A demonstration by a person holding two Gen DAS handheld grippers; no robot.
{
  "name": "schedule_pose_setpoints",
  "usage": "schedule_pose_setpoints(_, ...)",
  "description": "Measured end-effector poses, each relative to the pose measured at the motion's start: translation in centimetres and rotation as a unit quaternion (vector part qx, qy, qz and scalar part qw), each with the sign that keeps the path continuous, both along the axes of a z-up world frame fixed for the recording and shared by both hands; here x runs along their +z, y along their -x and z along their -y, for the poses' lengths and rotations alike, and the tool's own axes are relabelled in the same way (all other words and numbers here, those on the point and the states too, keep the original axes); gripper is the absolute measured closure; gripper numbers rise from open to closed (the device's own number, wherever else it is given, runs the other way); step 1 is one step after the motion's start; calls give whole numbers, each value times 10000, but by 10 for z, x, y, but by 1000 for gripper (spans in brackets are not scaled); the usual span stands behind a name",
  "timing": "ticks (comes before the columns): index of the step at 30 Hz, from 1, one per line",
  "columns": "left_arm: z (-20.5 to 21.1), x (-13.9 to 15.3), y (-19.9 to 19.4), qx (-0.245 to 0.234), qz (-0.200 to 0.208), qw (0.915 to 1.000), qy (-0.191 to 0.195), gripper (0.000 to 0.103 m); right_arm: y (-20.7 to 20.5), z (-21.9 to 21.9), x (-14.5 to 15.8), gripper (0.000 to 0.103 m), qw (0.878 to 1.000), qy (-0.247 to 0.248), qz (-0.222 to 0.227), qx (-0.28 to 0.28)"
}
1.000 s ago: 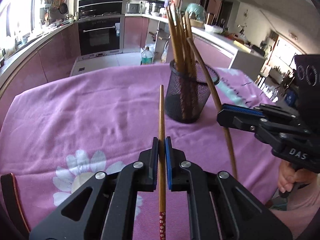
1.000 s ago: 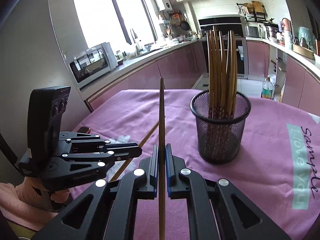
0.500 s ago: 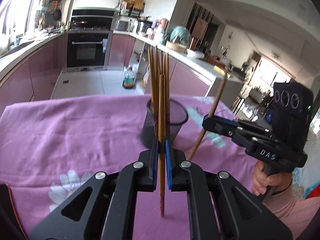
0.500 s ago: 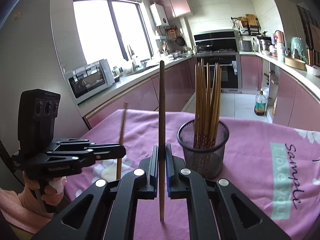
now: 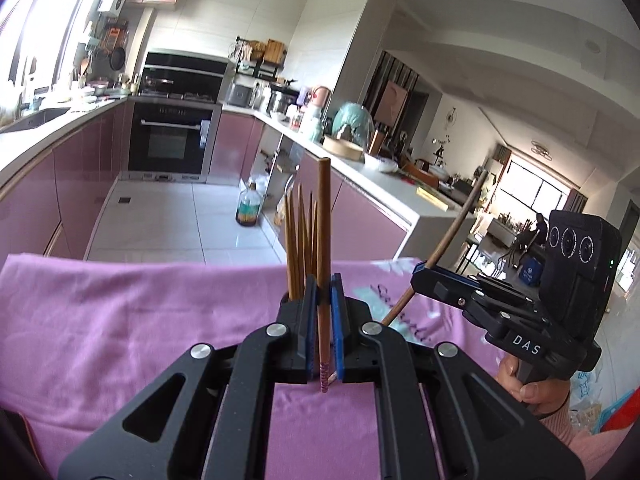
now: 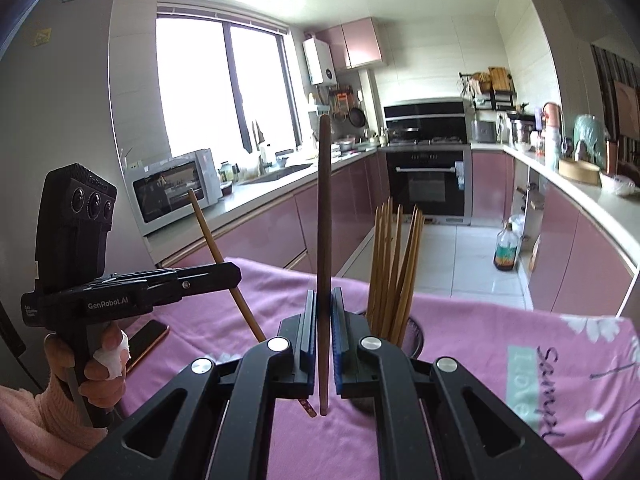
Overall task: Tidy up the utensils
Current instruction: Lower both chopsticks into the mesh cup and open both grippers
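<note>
In the left wrist view, the left tool [image 5: 323,292] sits at bottom centre, clamped on a chopstick [image 5: 323,240] that stands nearly upright between its blue pads, its patterned lower end hanging just below the jaws and clear of the pink cloth [image 5: 120,320] on the worktop. Right behind it, the tips of the chopsticks already stored [image 5: 300,248] rise in a bundle; the cup that holds them is hidden by the tool here. At the right of the frame, the right tool [image 5: 420,274] is closed on a second chopstick [image 5: 452,236], which slants up to the upper right. In the right wrist view the dark mesh cup [image 6: 414,338] shows just right of centre, on the cloth. Such sticks look light, stiff and smooth, so they probably pivot or slip easily in a two-point pinch; a hold near the middle, as here, likely keeps each balanced, and the thin end should drop easily among the others.
</note>
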State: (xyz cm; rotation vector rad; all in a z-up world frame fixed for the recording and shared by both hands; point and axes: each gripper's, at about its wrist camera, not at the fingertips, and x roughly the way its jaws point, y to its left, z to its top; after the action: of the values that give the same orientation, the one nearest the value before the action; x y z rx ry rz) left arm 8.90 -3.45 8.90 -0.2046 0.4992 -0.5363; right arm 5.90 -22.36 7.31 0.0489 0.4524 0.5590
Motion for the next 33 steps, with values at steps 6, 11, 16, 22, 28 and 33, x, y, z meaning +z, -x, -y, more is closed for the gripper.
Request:
schedule_pose_setpoints(6, 7, 26, -9, 13, 281, 9996, 11, 96, -6, 6, 23, 98, 9996, -12, 253, -89)
schedule_pose_setpoints(11, 13, 41, -12, 107, 491, 9987, -64, 96, -13, 7, 32, 98, 9992, 3, 370, -161)
schedule_pose_setpoints(16, 23, 42, -19, 142, 506, 9985, -149, 96, -20, 6, 33, 98, 9987, 46, 446, -240)
schedule_pose_setpoints(22, 37, 25, -34, 90, 261, 9988, -414, 96, -34, 4, 22, 98, 9991, 115, 280, -295)
schedule_pose_setpoints(28, 43, 3, -50, 8, -112, 9978, -656, 96, -52, -1, 1, 98, 9993, 213, -108, -289)
schedule_pose_setpoints(33, 46, -12, -57, -52, -269, 9965, -787, 96, -60, -7, -14, 98, 9986, 309, -333, -272)
